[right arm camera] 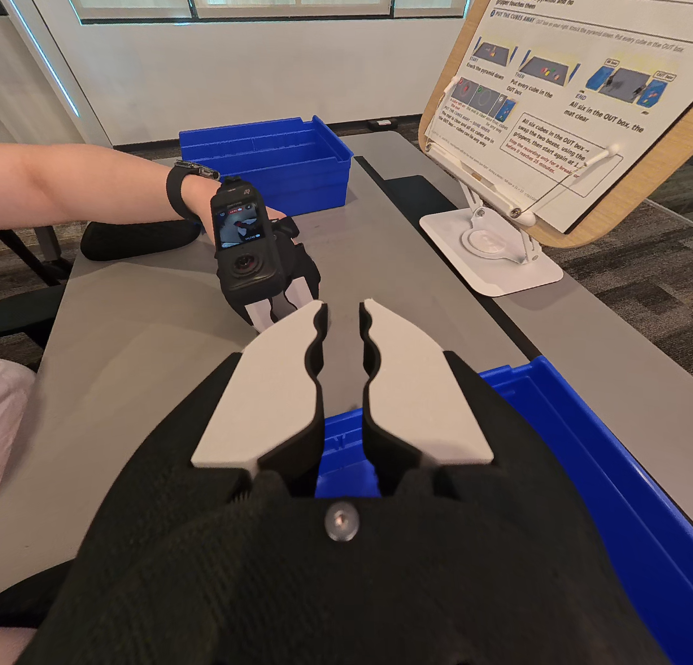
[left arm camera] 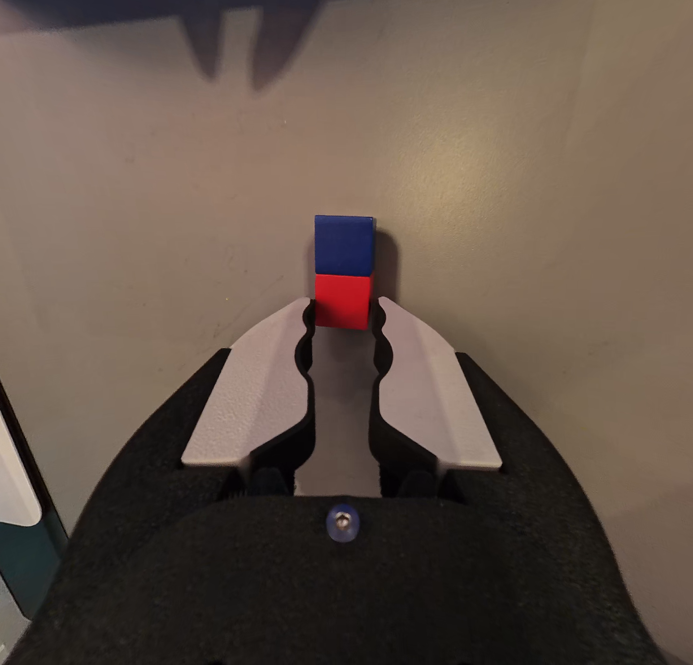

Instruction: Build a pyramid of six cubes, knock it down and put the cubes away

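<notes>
Left gripper (left arm camera: 342, 309) is pointing down at the grey mat (left arm camera: 487, 197), jaws closing on a red cube (left arm camera: 341, 302) touching a blue cube (left arm camera: 343, 246). Right gripper (right arm camera: 343, 311) is hovering over a blue bin (right arm camera: 562, 422), jaws slightly apart, gripping nothing.

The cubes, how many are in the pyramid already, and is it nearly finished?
Not nearly. Only two cubes show: a blue cube and a red cube touching it, on the grey table. The left claw has the red one between its tips, apparently setting it beside the blue. The right claw hangs open and empty. Four more cubes, the knock-down and the tidy-up are left.
</notes>
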`<state>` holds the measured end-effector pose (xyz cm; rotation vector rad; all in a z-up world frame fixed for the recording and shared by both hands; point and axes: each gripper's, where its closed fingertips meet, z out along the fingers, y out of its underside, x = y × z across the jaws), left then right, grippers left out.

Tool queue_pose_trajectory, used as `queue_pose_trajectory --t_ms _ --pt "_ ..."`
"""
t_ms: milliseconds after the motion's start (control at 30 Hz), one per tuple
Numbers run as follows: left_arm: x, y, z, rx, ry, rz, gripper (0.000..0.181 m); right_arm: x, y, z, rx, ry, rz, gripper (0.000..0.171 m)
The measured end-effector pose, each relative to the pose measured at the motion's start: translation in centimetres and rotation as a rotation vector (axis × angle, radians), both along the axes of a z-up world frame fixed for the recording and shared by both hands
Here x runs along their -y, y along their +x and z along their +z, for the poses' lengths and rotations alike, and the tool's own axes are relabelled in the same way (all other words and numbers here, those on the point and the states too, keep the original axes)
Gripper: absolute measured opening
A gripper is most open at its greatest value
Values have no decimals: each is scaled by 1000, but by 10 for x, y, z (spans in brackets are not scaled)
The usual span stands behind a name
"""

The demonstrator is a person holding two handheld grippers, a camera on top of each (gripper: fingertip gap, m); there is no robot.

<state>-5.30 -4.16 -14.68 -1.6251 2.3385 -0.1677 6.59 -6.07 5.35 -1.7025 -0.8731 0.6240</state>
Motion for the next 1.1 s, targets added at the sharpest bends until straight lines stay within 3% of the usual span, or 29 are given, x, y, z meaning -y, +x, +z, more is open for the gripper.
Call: queue_pose_trajectory --t_ms 400,500,633,733,867,1000,1100 --pt "2 3 8 43 -26 15 39 -1 0 -6 15 -24 4 18" --pt "7 1 27 102 -49 28 40 -1 1 -8 20 -31 5 18" --pt "1 -27 83 272 2 120 40 1 2 -7 5 -26 9 18" --pt "-22 -85 128 364 86 267 40 4 1 -2 -14 -18 21 19" --pt "-77 -208 156 278 251 535 39 6 -3 2 -14 -5 33 19" --pt "-101 -326 121 16 175 858 41 5 -11 2 -2 -4 47 19" --pt "-107 -378 84 -156 203 895 42 4 -15 -1 16 -11 55 19"
